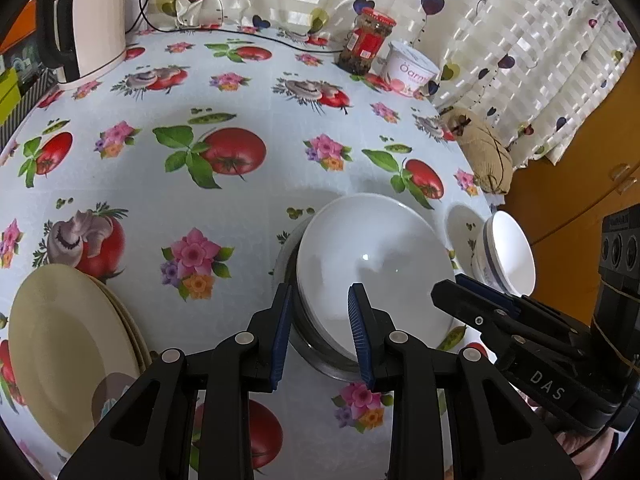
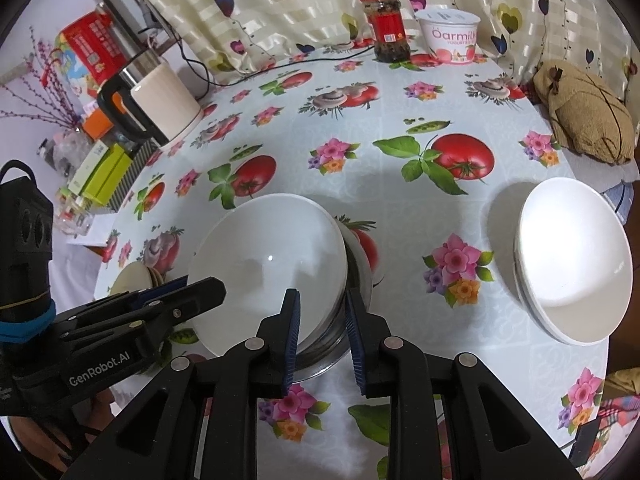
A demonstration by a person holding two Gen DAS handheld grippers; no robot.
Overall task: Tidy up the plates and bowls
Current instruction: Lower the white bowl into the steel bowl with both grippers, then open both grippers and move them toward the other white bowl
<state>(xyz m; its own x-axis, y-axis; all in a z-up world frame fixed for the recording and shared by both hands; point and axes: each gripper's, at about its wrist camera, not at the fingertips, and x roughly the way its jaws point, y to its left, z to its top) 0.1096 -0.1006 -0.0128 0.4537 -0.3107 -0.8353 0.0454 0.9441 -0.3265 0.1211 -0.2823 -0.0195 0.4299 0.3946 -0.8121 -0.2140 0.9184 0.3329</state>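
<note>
A stack of white bowls (image 1: 372, 264) sits in a metal bowl (image 1: 320, 354) on the flowered tablecloth; it also shows in the right wrist view (image 2: 264, 264). My left gripper (image 1: 320, 304) straddles the near left rim of the stack, fingers apart. My right gripper (image 2: 322, 304) straddles the near right rim, with the metal bowl (image 2: 332, 344) between its fingers, also apart. A stack of cream plates (image 1: 68, 352) lies at the lower left. Another stack of white bowls (image 2: 572, 260) sits to the right, seen tilted in the left wrist view (image 1: 508, 256).
An electric kettle (image 1: 92, 28) stands at the back left. A red-lidded jar (image 1: 368, 40) and a yoghurt tub (image 1: 410, 68) stand at the back by the curtain. A tan cloth bundle (image 2: 584, 112) lies at the table's right edge.
</note>
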